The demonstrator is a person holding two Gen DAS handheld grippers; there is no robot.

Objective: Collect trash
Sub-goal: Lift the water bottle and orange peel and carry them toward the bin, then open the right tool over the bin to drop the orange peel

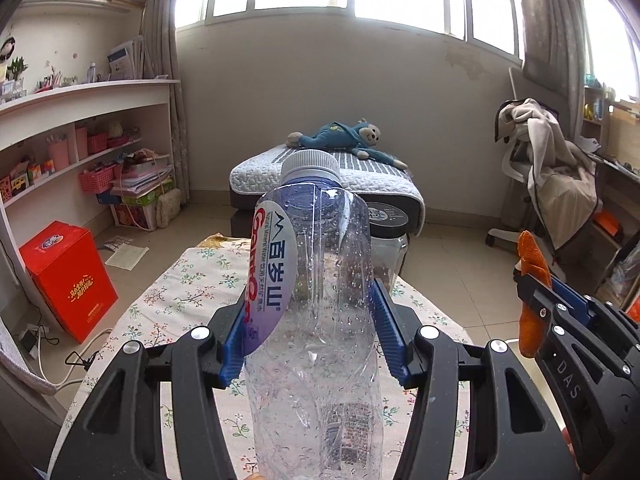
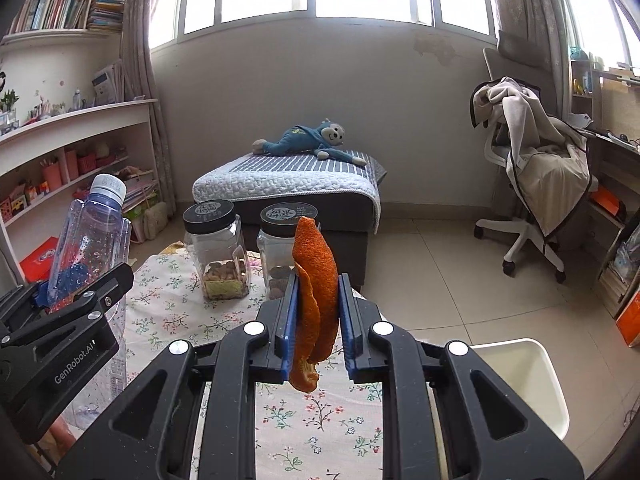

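The left gripper point(image 1: 308, 332) is clamping its blue pads partway closed around the middle of a clear, empty plastic water bottle with a white cap and a red-and-white label point(image 1: 316, 280), holding it cap-forward and tilted upward above the surface covered by a floral cloth point(image 1: 180, 292). The right gripper point(image 2: 316, 320) is pinching, almost fully closed, a curled strip of orange peel point(image 2: 314, 280) that is standing upright between its pads, with the lower end dangling below them. Both pieces of trash are therefore off the surface and in the air, side by side.

By my judgement, the picking step is finished and the carrying step is in hand: both items are being brought toward a disposal point. A white plastic bin with an open rim point(image 2: 536, 364) is sitting just beside the surface on the right, below the right gripper, and it is the likely target.

The next move calls for swinging each gripper over that opening, lowering it, and then opening the jaws so the item drops inside. The peel is closer; the bottle needs a longer reach across. Two clear jars with black lids point(image 2: 214, 248) are standing on the far end of the surface, apart from both grippers.
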